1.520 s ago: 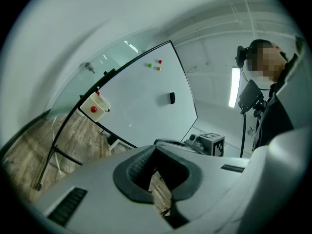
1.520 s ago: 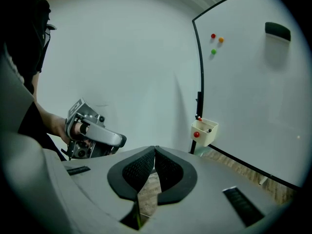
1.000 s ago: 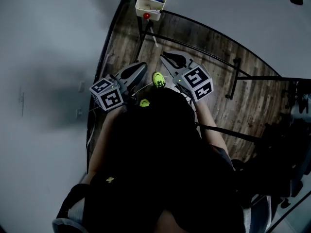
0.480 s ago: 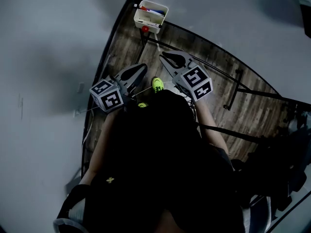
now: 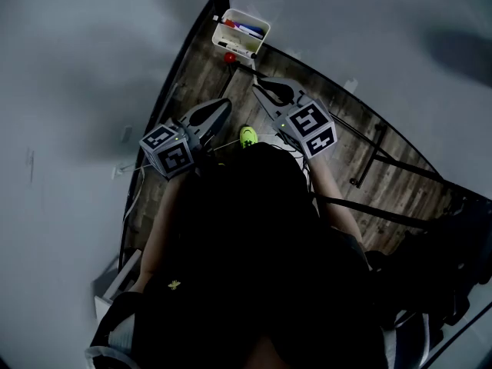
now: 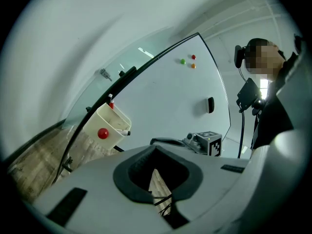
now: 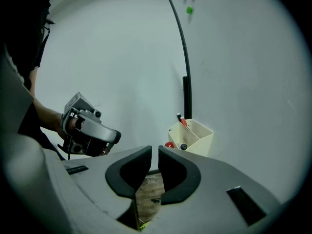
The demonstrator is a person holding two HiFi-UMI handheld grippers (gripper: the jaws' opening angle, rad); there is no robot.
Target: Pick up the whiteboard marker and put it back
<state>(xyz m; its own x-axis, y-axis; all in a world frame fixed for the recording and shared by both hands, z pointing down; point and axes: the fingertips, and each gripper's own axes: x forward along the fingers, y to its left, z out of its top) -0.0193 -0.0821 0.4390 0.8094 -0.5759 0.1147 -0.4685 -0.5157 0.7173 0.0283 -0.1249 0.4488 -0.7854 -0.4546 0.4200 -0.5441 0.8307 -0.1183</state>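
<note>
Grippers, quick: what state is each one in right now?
Left gripper: shut, holding nothing.
Right gripper: jaws slightly apart, just been opening, nothing between them.

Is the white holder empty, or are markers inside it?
Not empty: markers stick up out of the white holder, one of them red.

The head view looks steeply down past the person's torso to the wooden floor, while both gripper views look forward along their own jaws, all three sharing the nearby cream marker bin on the whiteboard.
</note>
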